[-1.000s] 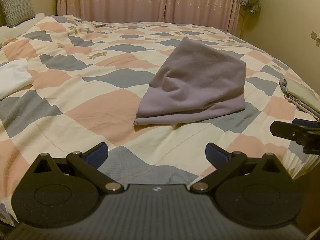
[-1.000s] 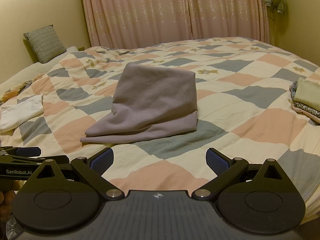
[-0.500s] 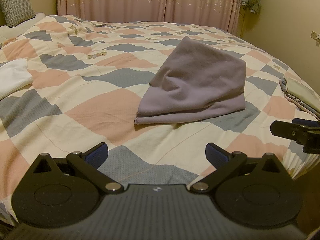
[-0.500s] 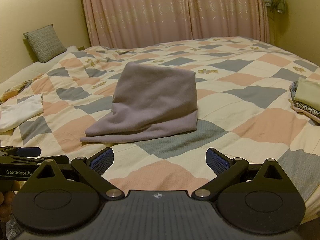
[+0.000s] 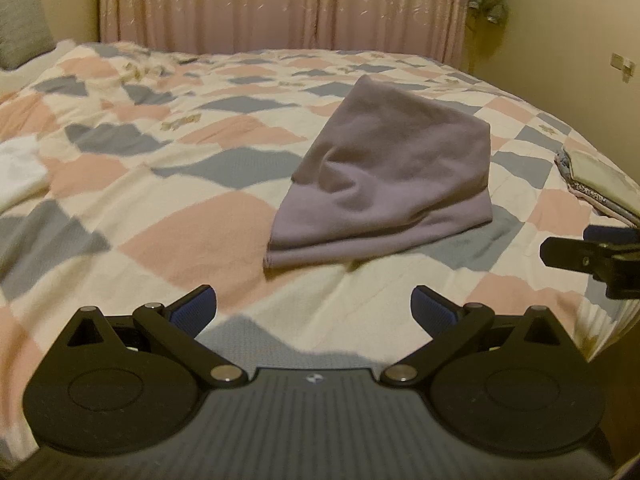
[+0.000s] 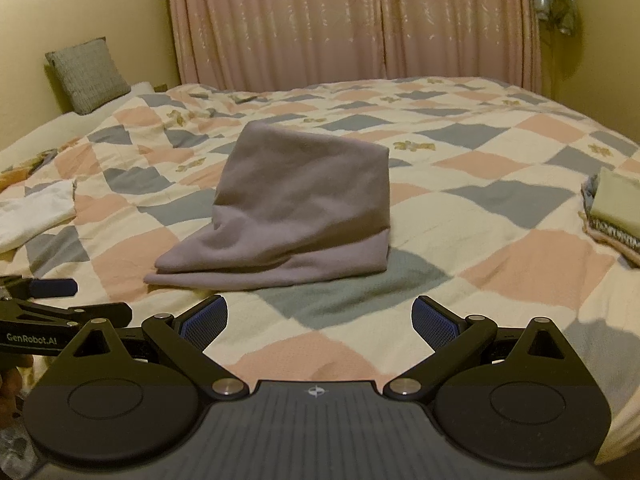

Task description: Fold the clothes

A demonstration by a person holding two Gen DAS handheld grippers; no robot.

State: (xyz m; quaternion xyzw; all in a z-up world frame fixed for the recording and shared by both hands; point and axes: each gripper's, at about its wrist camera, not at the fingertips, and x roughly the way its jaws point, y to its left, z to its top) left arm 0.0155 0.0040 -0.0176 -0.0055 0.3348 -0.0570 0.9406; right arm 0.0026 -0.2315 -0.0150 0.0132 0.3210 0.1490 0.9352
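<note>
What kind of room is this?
Most likely a bedroom. There is a big bed with a checked quilt, a pillow at its head, and long pink curtains behind. A folded purple garment lies on the quilt.

Left tongs point(image 5: 313, 306) gape empty before the folded mauve garment point(image 5: 384, 178).

Left view: looks from the near edge of the bed point(image 5: 120, 216) toward the curtain point(image 5: 280, 4), low over the blanket.
Right view: same way, a bit further right.
Both see: the folded purple cloth point(image 5: 384, 184) point(image 6: 296, 208) mid-bed, close ahead, and the other gripper.
</note>
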